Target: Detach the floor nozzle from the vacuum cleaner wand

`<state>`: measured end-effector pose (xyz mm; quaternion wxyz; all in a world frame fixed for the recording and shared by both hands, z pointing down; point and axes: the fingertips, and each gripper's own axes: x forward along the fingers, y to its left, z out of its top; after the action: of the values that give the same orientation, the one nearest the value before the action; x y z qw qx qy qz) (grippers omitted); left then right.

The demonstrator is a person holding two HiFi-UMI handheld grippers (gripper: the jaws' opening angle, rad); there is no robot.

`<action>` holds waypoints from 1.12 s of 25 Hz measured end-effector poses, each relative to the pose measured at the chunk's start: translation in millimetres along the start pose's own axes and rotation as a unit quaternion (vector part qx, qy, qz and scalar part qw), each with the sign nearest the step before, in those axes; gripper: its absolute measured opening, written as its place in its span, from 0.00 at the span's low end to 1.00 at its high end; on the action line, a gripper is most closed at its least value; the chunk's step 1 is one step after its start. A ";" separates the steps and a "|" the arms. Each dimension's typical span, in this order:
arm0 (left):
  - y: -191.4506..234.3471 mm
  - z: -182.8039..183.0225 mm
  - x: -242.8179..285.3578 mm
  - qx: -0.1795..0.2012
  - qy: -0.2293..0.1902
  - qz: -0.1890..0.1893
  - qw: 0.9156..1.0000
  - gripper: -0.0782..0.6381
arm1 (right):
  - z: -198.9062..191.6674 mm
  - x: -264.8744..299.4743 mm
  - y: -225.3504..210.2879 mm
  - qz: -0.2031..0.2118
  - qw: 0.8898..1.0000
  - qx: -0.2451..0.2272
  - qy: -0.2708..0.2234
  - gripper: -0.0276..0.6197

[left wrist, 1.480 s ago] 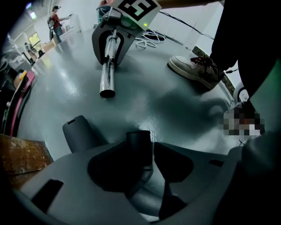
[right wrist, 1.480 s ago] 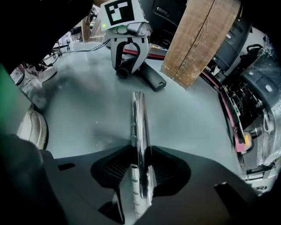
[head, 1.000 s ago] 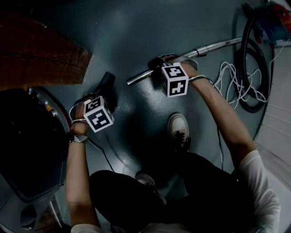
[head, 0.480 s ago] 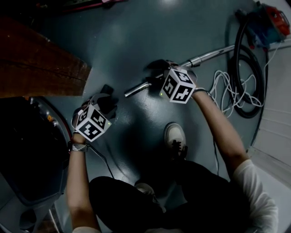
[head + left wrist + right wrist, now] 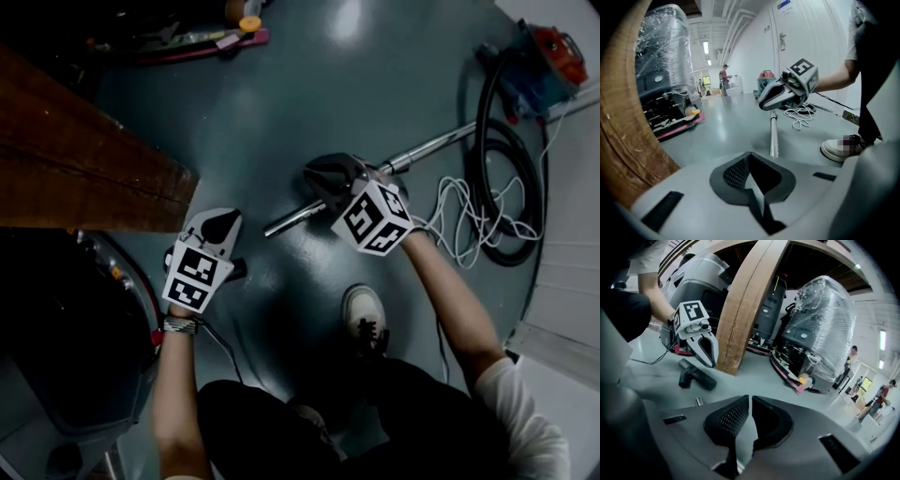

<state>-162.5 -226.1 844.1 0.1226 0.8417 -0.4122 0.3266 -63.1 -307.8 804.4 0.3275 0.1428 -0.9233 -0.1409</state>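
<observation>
left tongs (image 5: 225, 220) are fully closed and empty. right tongs (image 5: 319, 174) are closing, with a thin slit left between the pads and nothing in it. both hang above the floor (image 5: 309, 84).

nozzle (image 5: 696, 376) lies on the floor below the left tongs, apart from the wand (image 5: 412, 153). the wand's bare end points toward it with a gap between them, so i judge the detach done.

what could go wrong:
- the wand lies loose on a smooth floor, so a knock from the right tongs or my shoe (image 5: 364, 314) could roll it.
- the cord (image 5: 450, 211) lies in loops just beside my right arm. it could snag the arm or the tongs if i swing that way, and that would drag the wand.
- the nozzle sits near my feet and mostly out of my head view, so i could step on it or kick it.
- if a regrasp is needed, both tongs must open first.

hard to see:
- in the head view the nozzle is almost all covered by the left tongs, and only a dark bit shows beside them.
- in the right gripper view the wand end is cut off by the tongs' body.
- the wand's far joint to the hose (image 5: 492, 187) is dim and small, so i can't tell how it sits.
- the whole head view is dark, and the floor detail near my legs is lost.
</observation>
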 end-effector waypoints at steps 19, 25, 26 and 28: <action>57.8 150.2 -52.7 -0.021 -0.200 0.151 0.968 0.11 | 70.4 -57.4 -77.7 -0.079 0.984 0.099 -0.122 0.09; 55.1 184.9 -73.8 0.003 -0.224 0.170 0.960 0.11 | 109.9 -72.6 -76.8 -0.072 0.979 0.090 -0.170 0.09; 55.1 188.2 -77.5 0.003 -0.226 0.175 0.958 0.11 | 114.1 -75.4 -76.9 -0.072 0.977 0.092 -0.176 0.09; 57.0 192.5 -83.8 -0.003 -0.230 0.183 0.956 0.11 | 119.1 -80.3 -79.6 -0.075 0.974 0.101 -0.186 0.09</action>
<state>-157.7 -302.2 640.3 -0.0353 0.8038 -0.5772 0.1394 -66.5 -332.6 642.0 0.1224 0.2151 -0.9643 -0.0946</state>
